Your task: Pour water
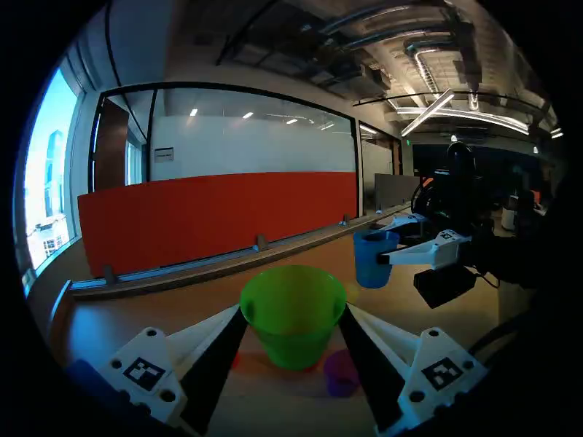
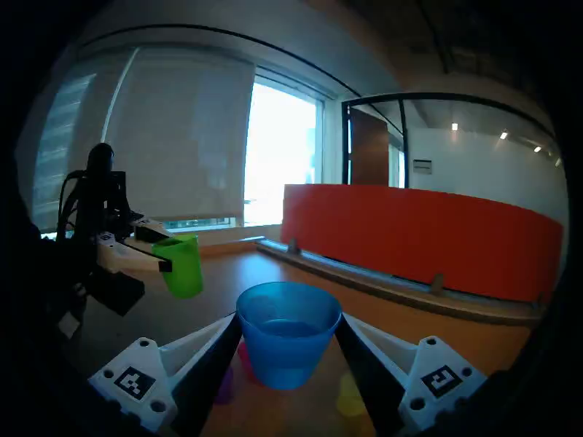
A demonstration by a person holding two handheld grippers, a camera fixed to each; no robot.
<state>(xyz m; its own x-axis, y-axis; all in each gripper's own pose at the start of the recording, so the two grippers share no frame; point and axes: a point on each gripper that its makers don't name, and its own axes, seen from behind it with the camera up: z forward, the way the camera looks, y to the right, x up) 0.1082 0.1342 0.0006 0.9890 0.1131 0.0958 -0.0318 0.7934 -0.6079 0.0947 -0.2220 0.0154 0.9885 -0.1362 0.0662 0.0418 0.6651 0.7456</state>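
Low in the centre of the left gripper view, the left gripper [image 1: 293, 312] is partly closed, both fingers pressing the sides of an upright green cup [image 1: 293, 335]. A small purple cup [image 1: 339, 371] stands on the wooden table [image 1: 146, 313] just below and right of it. Low in the centre of the right gripper view, the right gripper [image 2: 288, 320] likewise clamps a blue cup [image 2: 288, 357] with water [image 2: 289, 328] inside. In that view the green cup sits at middle left.

Glare is cast by the window [image 2: 284, 156] at 12 o'clock; strips [image 1: 430, 111] are lit at 2; edges are bent, darkened.
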